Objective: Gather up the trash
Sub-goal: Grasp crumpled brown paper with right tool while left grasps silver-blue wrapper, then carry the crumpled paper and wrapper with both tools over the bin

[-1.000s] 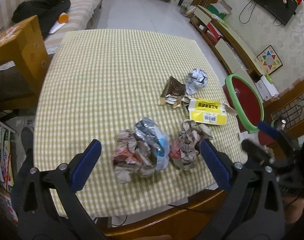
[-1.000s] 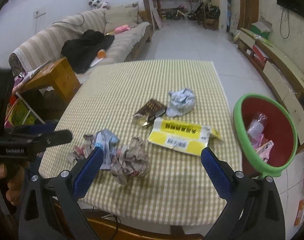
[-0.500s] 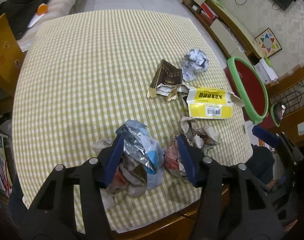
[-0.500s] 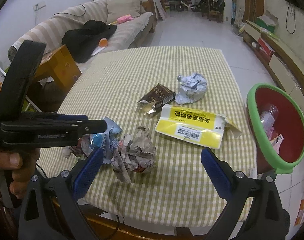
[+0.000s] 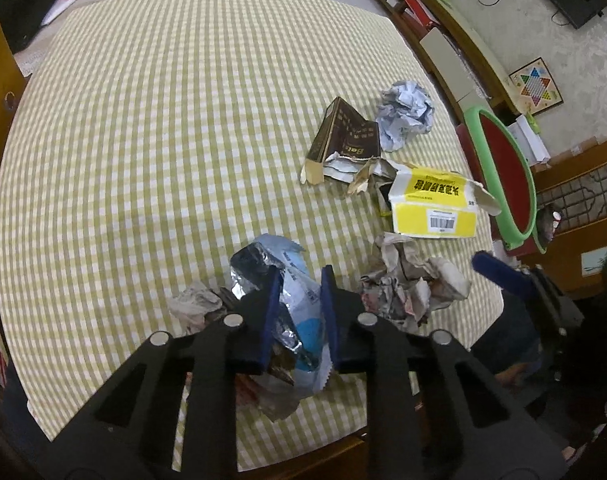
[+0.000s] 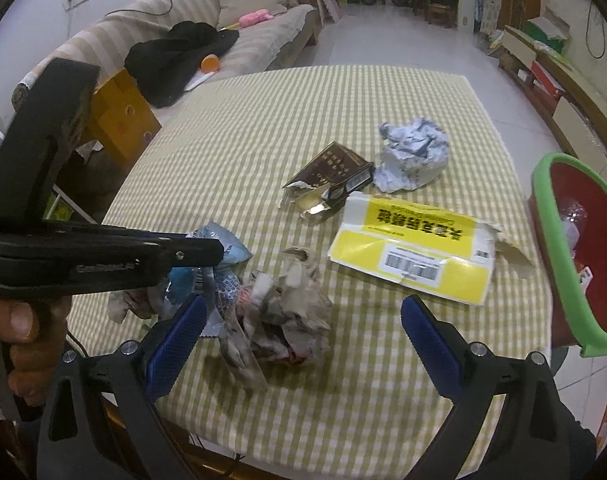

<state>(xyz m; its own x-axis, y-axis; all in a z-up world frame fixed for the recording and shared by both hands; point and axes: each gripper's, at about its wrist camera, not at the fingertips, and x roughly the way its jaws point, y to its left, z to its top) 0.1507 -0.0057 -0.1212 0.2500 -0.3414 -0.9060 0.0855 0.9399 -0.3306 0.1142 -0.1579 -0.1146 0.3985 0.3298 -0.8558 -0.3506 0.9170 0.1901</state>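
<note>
L gripper (image 5: 299,312) pinching foil wrapper (image 5: 291,300); R gripper (image 6: 303,332) spread, paper wad (image 6: 279,320) between fingers; bin (image 6: 575,248) at 3 o'clock.

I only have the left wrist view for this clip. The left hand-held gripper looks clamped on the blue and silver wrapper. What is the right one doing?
Observer: The right hand-held gripper is open, its blue pads wide apart above the crumpled newspaper wad at the near table edge.
Operator: Is anything in the bin? I see only its rim.
Observer: Yes. The right wrist view looks into the red bin with green rim and shows some clear plastic and other scraps inside.
Operator: Is the left hand-held gripper's wrapper off the table?
Observer: Cannot tell. From the side, the left hand-held gripper grips the blue and silver wrapper low over the checked tablecloth.
</note>
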